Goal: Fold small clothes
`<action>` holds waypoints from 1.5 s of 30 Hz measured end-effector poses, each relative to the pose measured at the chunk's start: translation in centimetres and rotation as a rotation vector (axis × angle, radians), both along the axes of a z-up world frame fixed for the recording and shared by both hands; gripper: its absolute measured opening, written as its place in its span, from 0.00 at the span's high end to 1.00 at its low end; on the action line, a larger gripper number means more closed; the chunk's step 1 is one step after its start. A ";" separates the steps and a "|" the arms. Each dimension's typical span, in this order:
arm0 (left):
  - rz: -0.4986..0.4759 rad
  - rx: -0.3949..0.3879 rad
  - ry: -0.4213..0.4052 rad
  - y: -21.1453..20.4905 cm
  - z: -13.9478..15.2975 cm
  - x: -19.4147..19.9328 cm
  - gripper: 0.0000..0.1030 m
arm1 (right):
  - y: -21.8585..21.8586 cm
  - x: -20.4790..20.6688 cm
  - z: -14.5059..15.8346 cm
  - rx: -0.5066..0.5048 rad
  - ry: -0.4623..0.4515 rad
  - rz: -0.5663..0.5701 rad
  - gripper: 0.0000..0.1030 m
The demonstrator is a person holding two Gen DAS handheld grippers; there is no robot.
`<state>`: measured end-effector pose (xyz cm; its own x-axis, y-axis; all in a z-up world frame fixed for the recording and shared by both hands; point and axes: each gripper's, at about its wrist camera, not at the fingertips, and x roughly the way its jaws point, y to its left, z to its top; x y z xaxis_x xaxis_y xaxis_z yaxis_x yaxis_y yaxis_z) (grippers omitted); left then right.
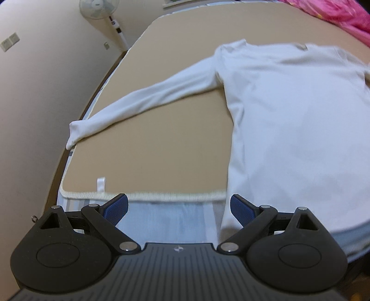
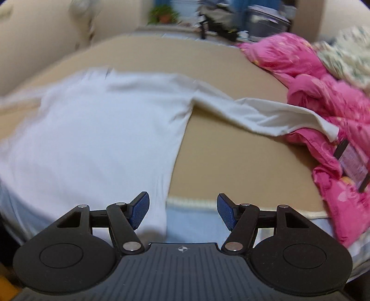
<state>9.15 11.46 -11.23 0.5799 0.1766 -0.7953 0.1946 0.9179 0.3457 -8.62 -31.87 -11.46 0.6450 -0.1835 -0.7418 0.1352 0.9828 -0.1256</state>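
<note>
A white long-sleeved shirt [image 1: 289, 120] lies spread flat on a tan mat [image 1: 161, 143]. Its left sleeve [image 1: 143, 101] stretches out to the mat's left edge, where the cuff hangs over. My left gripper [image 1: 179, 206] stands open above the mat's near edge, beside the shirt's bottom left corner, with nothing between its blue pads. In the right wrist view the shirt [image 2: 92, 139] fills the left half, and its right sleeve [image 2: 266, 115] runs onto a pink quilt [image 2: 323, 115]. My right gripper [image 2: 182, 207] is open over the shirt's bottom right corner, gripping nothing.
The tan mat [image 2: 242, 166] has a white corded border and lies on a pale striped sheet [image 1: 166, 222]. A pink quilt [image 1: 342, 16] is bunched along the right side. A standing fan [image 1: 99, 9] and a wall are to the left. Blurred clutter stands beyond the bed.
</note>
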 end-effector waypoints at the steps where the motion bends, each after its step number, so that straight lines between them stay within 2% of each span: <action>1: -0.009 0.009 -0.002 0.1 -0.4 -0.6 0.06 | 0.7 -0.3 -0.6 -0.046 0.024 0.022 0.35; 5: -0.022 0.006 -0.007 0.6 -1.3 -2.5 0.06 | 4.7 -0.4 -1.8 -0.204 0.102 0.199 0.35; 8: -0.022 0.004 -0.005 0.7 -1.9 -3.4 0.06 | 6.4 0.8 -2.8 -0.282 0.171 0.279 0.35; 11: -0.013 -0.007 0.004 0.8 -2.4 -3.9 0.06 | 6.6 2.2 -4.4 -0.325 0.221 0.278 0.36; 14: -0.002 -0.017 0.015 0.7 -2.7 -3.7 0.06 | 6.3 3.6 -5.3 -0.338 0.229 0.236 0.39; 16: 0.008 -0.015 0.024 0.7 -2.9 -3.4 0.06 | 5.5 4.3 -5.0 -0.288 0.202 0.193 0.71; 17: 0.014 -0.017 0.029 0.7 -3.0 -3.1 0.06 | 4.8 4.5 -4.6 -0.222 0.186 0.159 1.00; 20: 0.018 -0.006 0.038 0.8 -3.2 -2.7 0.06 | 1.2 4.2 -2.5 0.042 0.122 -0.001 0.99; 23: 0.004 0.018 0.049 0.8 -3.7 -2.5 0.06 | -1.6 2.8 -2.2 0.158 0.145 -0.081 0.99; 27: -0.021 0.035 0.066 0.4 -4.8 -2.4 0.06 | -3.2 1.5 -4.1 0.196 0.212 -0.136 1.00; 33: -0.146 -0.020 0.071 -1.3 -5.9 -2.0 0.06 | -2.4 2.4 -4.8 0.173 0.243 -0.128 1.00; 34: -0.158 -0.016 0.056 -1.7 -6.2 -1.7 0.10 | -2.3 2.4 -4.9 0.170 0.247 -0.121 1.00; 36: -0.190 -0.021 0.050 -2.4 -6.8 -1.2 0.51 | -2.4 2.4 -4.9 0.175 0.248 -0.124 0.99; 37: -0.205 -0.025 0.077 -2.5 -7.1 -0.7 0.96 | -2.5 2.4 -4.9 0.180 0.247 -0.128 0.99; 38: -0.212 -0.043 0.105 -2.7 -7.3 -0.3 0.97 | -2.6 2.3 -4.9 0.185 0.246 -0.134 0.99; 40: -0.216 -0.038 0.067 -3.0 -6.4 -0.6 0.97 | -2.8 2.5 -4.8 0.191 0.246 -0.140 0.99; 42: -0.248 -0.044 0.026 -2.6 -4.0 -1.4 0.97 | -2.7 2.5 -4.2 0.185 0.232 -0.146 0.99; 45: -0.319 -0.039 -0.031 -1.6 -1.2 -3.3 0.97 | -1.8 1.6 -1.7 0.173 0.195 -0.093 1.00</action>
<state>5.88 9.86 -12.41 0.6252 -0.0479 -0.7790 0.4645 0.8249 0.3220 -6.98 -33.68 -13.13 0.4735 -0.0945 -0.8757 0.2153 0.9765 0.0111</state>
